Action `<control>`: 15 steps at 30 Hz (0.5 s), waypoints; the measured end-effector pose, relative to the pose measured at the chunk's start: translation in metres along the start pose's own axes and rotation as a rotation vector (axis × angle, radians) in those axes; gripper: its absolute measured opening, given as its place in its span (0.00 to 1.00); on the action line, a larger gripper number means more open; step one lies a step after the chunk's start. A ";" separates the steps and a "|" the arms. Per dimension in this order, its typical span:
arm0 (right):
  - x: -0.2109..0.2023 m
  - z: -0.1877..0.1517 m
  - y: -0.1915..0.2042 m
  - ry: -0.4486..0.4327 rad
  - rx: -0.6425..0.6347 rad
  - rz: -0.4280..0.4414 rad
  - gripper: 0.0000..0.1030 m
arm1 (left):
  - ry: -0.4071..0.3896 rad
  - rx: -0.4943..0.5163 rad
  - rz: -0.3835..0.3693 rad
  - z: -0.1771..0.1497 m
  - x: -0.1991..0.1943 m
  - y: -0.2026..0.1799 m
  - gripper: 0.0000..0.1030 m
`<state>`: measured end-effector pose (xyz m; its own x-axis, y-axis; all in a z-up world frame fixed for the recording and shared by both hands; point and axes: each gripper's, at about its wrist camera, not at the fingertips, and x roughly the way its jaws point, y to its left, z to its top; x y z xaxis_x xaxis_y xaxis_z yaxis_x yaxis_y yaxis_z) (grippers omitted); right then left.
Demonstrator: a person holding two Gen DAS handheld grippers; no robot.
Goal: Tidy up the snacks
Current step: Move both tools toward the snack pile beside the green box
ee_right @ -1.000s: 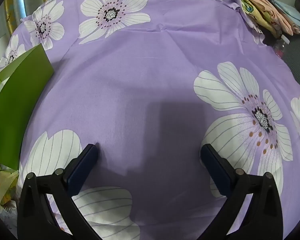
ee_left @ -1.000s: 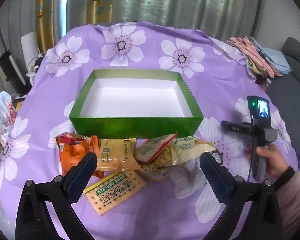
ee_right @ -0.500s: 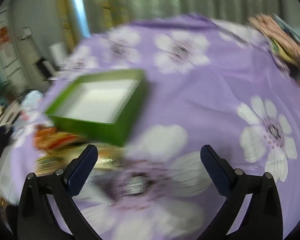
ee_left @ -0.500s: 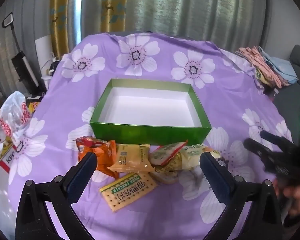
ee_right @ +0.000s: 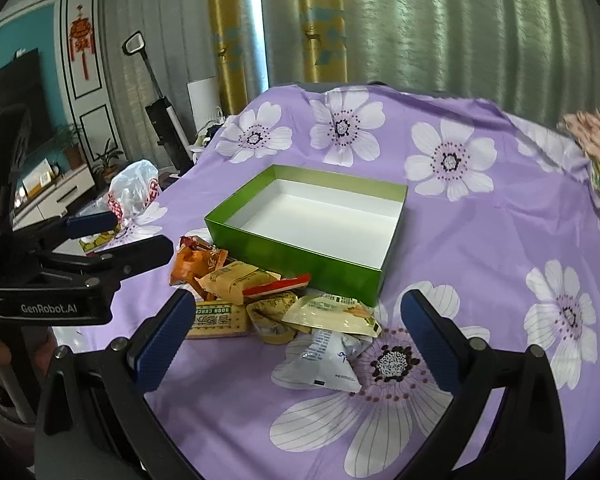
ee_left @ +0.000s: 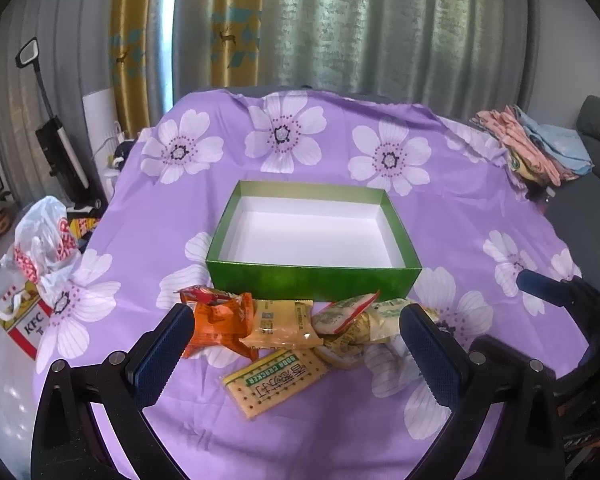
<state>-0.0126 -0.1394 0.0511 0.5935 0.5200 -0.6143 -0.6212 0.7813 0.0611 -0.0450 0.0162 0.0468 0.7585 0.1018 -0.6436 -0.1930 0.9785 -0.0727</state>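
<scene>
Both grippers have pulled up and back since a second ago; the right one was nose-down at the cloth, now it looks over the whole pile.

Left to right: the left gripper hangs spread wide, holding nothing, over the orange packet, the yellow packet and the soda cracker pack. All of them are heaped on the purple tablecloth just in front of the empty green box. The right gripper is spread and empty too, above the white pouch. My guess is they're light, crinkly, slippery wrappers with breakable crackers inside, so pinch a sealed edge, gently.
</scene>
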 end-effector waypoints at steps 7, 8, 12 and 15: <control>-0.004 0.004 0.015 -0.008 -0.023 -0.020 1.00 | -0.011 0.005 -0.019 0.000 -0.007 0.000 0.99; -0.003 0.004 0.015 -0.004 -0.025 -0.032 1.00 | -0.008 0.007 -0.020 -0.001 -0.007 -0.001 0.99; -0.001 0.005 0.017 0.009 -0.029 -0.083 1.00 | 0.002 0.008 -0.023 -0.002 -0.006 -0.001 0.99; 0.000 0.005 0.017 0.019 -0.024 -0.101 1.00 | 0.007 0.005 -0.025 -0.002 -0.007 -0.001 0.99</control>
<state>-0.0206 -0.1243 0.0560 0.6444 0.4322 -0.6309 -0.5705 0.8210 -0.0203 -0.0510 0.0143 0.0496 0.7587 0.0760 -0.6470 -0.1711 0.9815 -0.0853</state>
